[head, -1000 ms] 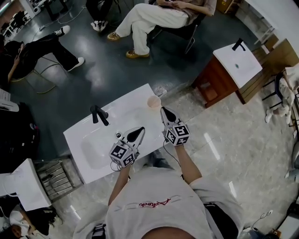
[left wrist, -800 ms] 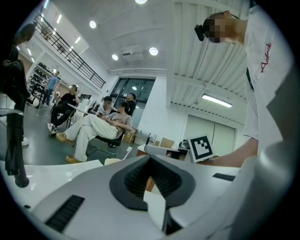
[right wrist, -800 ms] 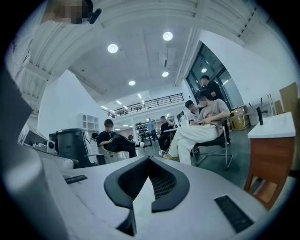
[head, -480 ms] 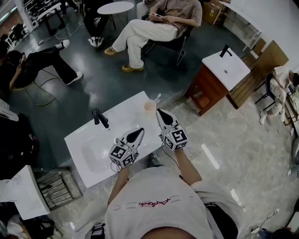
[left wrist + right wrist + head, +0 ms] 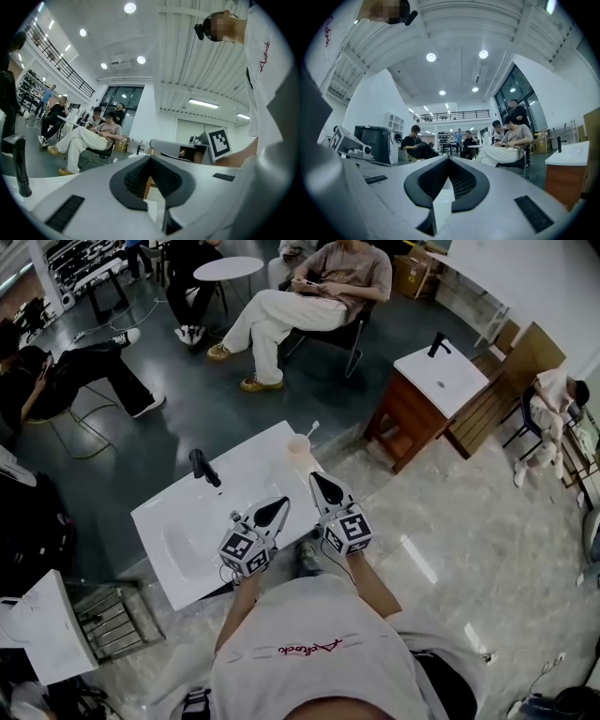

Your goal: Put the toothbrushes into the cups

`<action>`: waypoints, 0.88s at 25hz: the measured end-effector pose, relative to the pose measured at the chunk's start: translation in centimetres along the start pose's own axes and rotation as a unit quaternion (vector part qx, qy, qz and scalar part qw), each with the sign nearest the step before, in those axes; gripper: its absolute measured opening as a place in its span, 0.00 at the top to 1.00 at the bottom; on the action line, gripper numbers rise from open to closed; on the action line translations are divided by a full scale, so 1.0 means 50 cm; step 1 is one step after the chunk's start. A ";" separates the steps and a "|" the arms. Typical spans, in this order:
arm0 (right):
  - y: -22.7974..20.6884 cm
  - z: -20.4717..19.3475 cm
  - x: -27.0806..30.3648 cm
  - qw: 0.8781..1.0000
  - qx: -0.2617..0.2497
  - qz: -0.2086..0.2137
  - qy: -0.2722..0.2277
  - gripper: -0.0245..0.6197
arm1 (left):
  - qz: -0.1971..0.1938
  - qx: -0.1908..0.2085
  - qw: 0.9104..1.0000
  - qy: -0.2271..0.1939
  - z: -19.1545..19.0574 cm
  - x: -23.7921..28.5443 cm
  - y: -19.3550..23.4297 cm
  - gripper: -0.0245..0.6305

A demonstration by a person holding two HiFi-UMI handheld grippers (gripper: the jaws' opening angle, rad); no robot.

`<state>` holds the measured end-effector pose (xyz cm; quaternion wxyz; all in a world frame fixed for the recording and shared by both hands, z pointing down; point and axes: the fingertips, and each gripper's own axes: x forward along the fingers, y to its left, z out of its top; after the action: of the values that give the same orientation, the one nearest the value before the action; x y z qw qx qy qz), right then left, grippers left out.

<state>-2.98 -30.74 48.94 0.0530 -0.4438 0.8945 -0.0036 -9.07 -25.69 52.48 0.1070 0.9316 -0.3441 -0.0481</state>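
A pale pink cup (image 5: 299, 445) stands at the far right corner of the white sink counter (image 5: 173, 507), with a white toothbrush (image 5: 311, 431) leaning out of it. My right gripper (image 5: 314, 478) hangs just in front of the cup, apart from it, shut and holding nothing. My left gripper (image 5: 279, 504) hovers over the counter's near edge, also shut and holding nothing. In the left gripper view the jaws (image 5: 150, 157) meet at their tips, and in the right gripper view (image 5: 449, 159) they do too. Both point level across the room.
A black faucet (image 5: 201, 468) rises at the counter's far side. A second basin on a brown wooden cabinet (image 5: 427, 390) stands to the right. People sit on chairs (image 5: 300, 306) beyond the counter. A wire rack (image 5: 112, 620) sits lower left.
Both grippers have risen and drawn back toward the person. The right gripper has moved away from the cup. The toothbrush now shows leaning out of the cup.
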 end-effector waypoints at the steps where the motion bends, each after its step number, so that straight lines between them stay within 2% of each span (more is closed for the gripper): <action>1: 0.013 -0.007 -0.017 1.000 0.003 -0.002 0.005 0.96 | -0.002 -0.003 1.000 -0.001 -0.002 -0.007 -0.010 0.94; 8: 0.097 -0.039 -0.125 0.999 0.021 -0.006 0.028 0.97 | -0.017 -0.010 1.000 0.002 -0.030 -0.044 -0.083 0.94; 22: 0.106 -0.024 -0.200 0.999 0.030 -0.006 0.022 0.97 | -0.016 0.003 1.000 0.003 -0.028 -0.063 -0.161 0.94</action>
<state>-1.28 -19.62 50.77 0.0462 -0.4472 0.8923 -0.0406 -6.13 -17.45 51.99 0.1042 0.9375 -0.3288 -0.0460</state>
